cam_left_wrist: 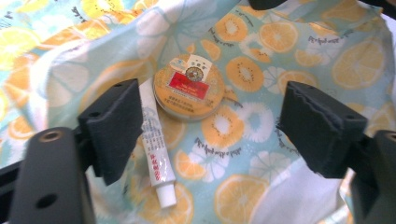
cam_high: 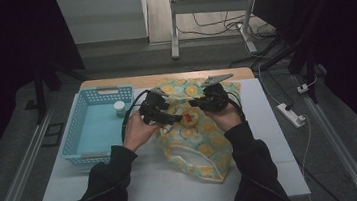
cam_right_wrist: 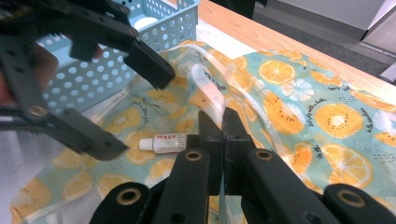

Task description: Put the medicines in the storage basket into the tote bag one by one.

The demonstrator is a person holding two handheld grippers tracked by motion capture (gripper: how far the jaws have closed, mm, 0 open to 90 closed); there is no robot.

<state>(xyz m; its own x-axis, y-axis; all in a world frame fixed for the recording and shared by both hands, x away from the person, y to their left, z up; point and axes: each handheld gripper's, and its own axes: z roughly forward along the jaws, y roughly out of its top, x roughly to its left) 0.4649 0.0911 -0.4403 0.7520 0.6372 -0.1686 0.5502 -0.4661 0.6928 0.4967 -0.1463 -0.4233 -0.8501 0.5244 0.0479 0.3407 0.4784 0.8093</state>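
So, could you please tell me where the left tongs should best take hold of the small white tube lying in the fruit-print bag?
Probably mid-body of the white tube, from above, pads across its narrow width. It lies flat on the bag, cap toward the camera, beside the round tin, so the middle offers straight sides clear of it.

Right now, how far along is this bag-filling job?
Done: a round tin and a small tube lie inside the fruit-print bag. In hand: the right gripper pinches the bag's edge; the left gripper is open above them. Left: a white jar waits in the blue basket.
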